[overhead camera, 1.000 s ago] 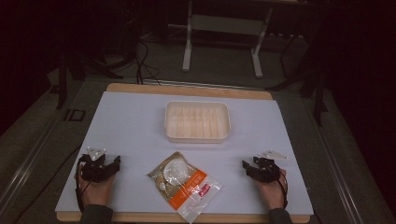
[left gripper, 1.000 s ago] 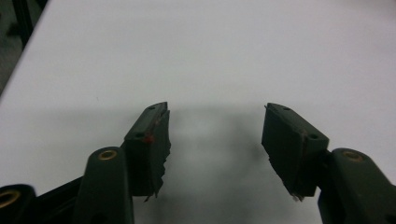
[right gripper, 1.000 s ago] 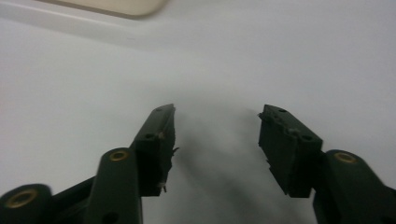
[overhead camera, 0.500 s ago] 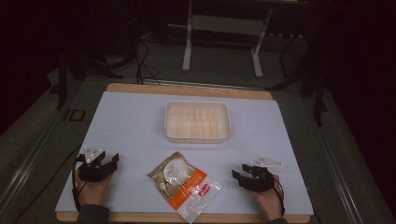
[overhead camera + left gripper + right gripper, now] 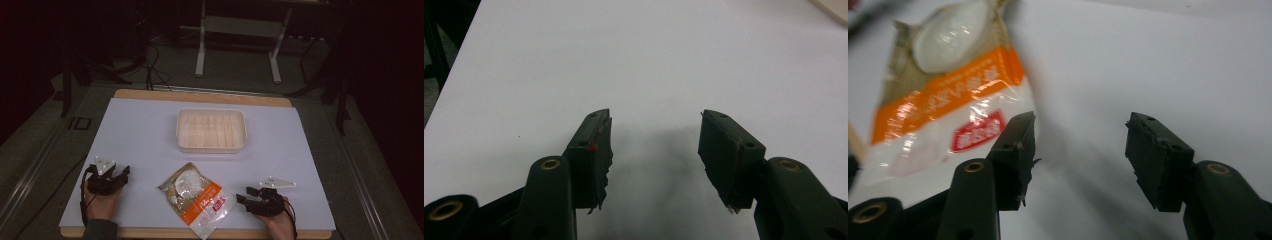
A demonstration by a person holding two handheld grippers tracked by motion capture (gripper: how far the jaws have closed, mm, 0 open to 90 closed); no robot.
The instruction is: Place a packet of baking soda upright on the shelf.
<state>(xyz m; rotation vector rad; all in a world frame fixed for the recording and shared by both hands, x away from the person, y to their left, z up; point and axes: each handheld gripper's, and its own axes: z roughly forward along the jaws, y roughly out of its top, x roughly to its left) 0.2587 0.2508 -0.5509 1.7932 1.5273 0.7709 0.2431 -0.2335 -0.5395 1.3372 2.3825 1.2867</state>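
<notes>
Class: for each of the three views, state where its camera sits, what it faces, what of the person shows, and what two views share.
High view: above the near edge, facing the tray; both hands, left gripper.
Left gripper view: on that gripper, facing bare table; own jaws.
Right gripper view: on the right gripper, facing the packet; own jaws.
Shared: packet, high and right views.

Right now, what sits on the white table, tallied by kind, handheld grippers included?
Cream rectangular plastic tray: 1
Clear-and-orange plastic food packet: 1
Black handheld grippers, jaws open: 2, the left gripper and the right gripper
Total: 4
</notes>
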